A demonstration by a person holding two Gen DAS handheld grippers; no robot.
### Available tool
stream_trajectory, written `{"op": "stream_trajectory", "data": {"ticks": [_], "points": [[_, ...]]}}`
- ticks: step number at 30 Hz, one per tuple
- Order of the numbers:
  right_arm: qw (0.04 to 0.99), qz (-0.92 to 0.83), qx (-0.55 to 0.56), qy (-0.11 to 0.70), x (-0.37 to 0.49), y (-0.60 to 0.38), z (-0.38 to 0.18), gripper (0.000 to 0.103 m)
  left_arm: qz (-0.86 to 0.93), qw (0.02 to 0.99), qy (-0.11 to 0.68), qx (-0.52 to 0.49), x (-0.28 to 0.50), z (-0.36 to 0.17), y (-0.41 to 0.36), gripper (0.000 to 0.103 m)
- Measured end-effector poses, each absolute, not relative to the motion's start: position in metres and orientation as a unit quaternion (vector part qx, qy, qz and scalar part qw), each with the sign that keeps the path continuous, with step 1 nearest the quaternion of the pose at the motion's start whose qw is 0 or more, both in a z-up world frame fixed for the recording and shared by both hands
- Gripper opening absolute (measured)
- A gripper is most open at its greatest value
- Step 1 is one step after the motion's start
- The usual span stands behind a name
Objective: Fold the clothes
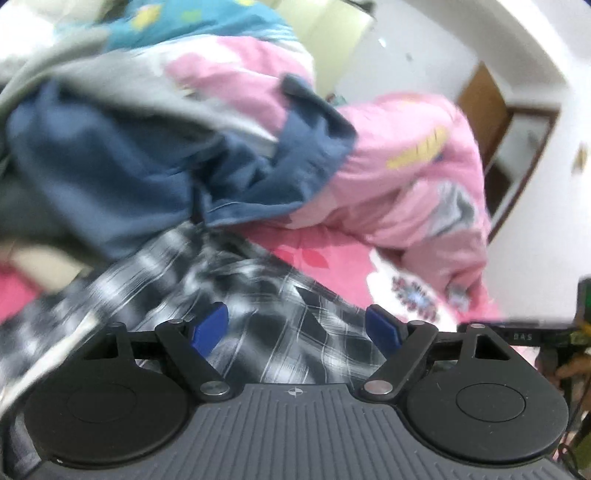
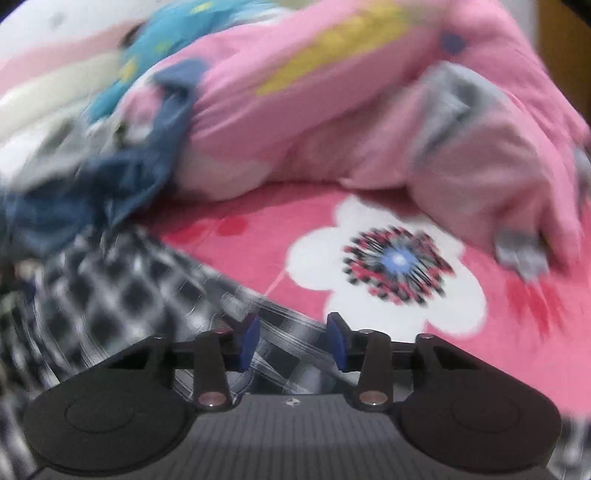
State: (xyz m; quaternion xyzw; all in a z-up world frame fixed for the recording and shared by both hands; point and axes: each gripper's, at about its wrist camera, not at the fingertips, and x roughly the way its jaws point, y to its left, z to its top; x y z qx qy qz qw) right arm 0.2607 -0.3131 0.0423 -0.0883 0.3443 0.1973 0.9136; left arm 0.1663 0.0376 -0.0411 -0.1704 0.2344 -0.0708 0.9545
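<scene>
Both views are blurred by motion. The black-and-white checked shirt (image 1: 236,295) lies spread on the bed, on a pink sheet (image 1: 332,273) printed with a large white flower (image 2: 388,266), and everything else is best placed against this shirt. The left tool (image 1: 297,328) hovers just over the shirt's cloth with its blue-padded fingers (image 1: 208,326) spread wide apart and nothing between them. The right tool (image 2: 293,341) is over the shirt's edge, where the checks meet the pink sheet; its blue pads (image 2: 251,341) stand about half open, with checked cloth showing in the gap, though I cannot tell whether they touch it. Beyond the shirt, touching its far edge, lies a crumpled dark blue garment (image 1: 147,173), with a grey garment (image 1: 122,92) draped over it. Behind these is a bunched pink quilt (image 2: 332,110), and a teal patterned cloth (image 1: 207,18) lies on top of the heap, farthest from the shirt.
</scene>
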Motion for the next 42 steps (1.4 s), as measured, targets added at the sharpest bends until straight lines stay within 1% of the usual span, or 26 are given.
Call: {"op": "stream_trajectory", "data": {"ticks": [5, 6, 7, 8, 9, 10, 12, 15, 20, 24, 26, 27, 28, 29, 32, 35, 37, 38, 40, 42], "points": [[0.903, 0.201, -0.145, 0.351, 0.269, -0.302, 0.015, 0.033, -0.036, 0.969, 0.236, -0.061, 0.194, -0.040, 0.004, 0.082], [0.901, 0.201, -0.153, 0.354, 0.271, -0.299, 0.009, 0.031, -0.029, 0.971, 0.236, -0.040, 0.200, -0.040, -0.002, 0.082], [0.898, 0.202, -0.161, 0.356, 0.274, -0.297, 0.004, 0.019, -0.023, 0.971, 0.236, -0.018, 0.206, -0.040, -0.009, 0.082], [0.895, 0.202, -0.169, 0.359, 0.277, -0.294, -0.002, 0.009, -0.017, 0.971, 0.237, -0.016, 0.208, -0.041, -0.008, 0.082], [0.893, 0.202, -0.178, 0.362, 0.280, -0.291, -0.007, 0.003, -0.012, 0.971, 0.238, -0.021, 0.209, -0.042, -0.006, 0.082], [0.890, 0.202, -0.186, 0.364, 0.283, -0.288, -0.012, 0.000, -0.007, 0.971, 0.239, -0.026, 0.210, -0.044, -0.003, 0.082], [0.902, 0.191, -0.176, 0.344, 0.285, -0.293, -0.006, 0.000, 0.004, 0.970, 0.242, -0.036, 0.213, -0.047, 0.003, 0.081], [0.918, 0.173, -0.166, 0.318, 0.293, -0.298, 0.007, 0.000, 0.019, 0.968, 0.246, -0.051, 0.216, -0.052, 0.011, 0.076], [0.925, 0.149, -0.165, 0.307, 0.323, -0.296, 0.009, 0.000, 0.045, 0.964, 0.252, -0.076, 0.222, -0.060, 0.024, 0.075], [0.917, 0.134, -0.162, 0.339, 0.351, -0.295, -0.021, 0.000, 0.065, 0.960, 0.257, -0.095, 0.227, -0.066, 0.035, 0.075], [0.923, 0.125, -0.123, 0.343, 0.359, -0.304, -0.026, 0.002, 0.066, 0.959, 0.259, -0.098, 0.228, -0.068, 0.036, 0.076], [0.926, 0.121, -0.101, 0.343, 0.362, -0.309, -0.027, 0.005, 0.066, 0.958, 0.260, -0.098, 0.228, -0.068, 0.036, 0.076], [0.929, 0.116, -0.079, 0.343, 0.365, -0.314, -0.028, 0.013, 0.066, 0.959, 0.260, -0.097, 0.228, -0.068, 0.036, 0.076], [0.931, 0.106, -0.033, 0.347, 0.370, -0.326, -0.025, 0.017, 0.065, 0.959, 0.260, -0.097, 0.228, -0.069, 0.036, 0.076], [0.936, 0.039, 0.078, 0.341, 0.372, -0.370, -0.017, 0.019, 0.065, 0.958, 0.261, -0.098, 0.229, -0.069, 0.036, 0.076], [0.937, 0.002, 0.155, 0.312, 0.349, -0.415, -0.001, 0.021, 0.065, 0.958, 0.262, -0.097, 0.229, -0.070, 0.036, 0.077], [0.940, -0.004, 0.185, 0.286, 0.317, -0.443, 0.016, 0.027, 0.065, 0.958, 0.262, -0.096, 0.229, -0.070, 0.035, 0.077], [0.943, -0.004, 0.192, 0.273, 0.298, -0.456, 0.025, 0.028, 0.064, 0.958, 0.262, -0.097, 0.229, -0.069, 0.036, 0.077], [0.949, -0.012, 0.190, 0.251, 0.260, -0.482, 0.043, 0.036, 0.063, 0.958, 0.262, -0.098, 0.228, -0.069, 0.036, 0.078], [0.958, -0.036, 0.153, 0.241, 0.223, -0.506, 0.060, 0.038, 0.061, 0.958, 0.261, -0.101, 0.228, -0.069, 0.037, 0.078]]}}
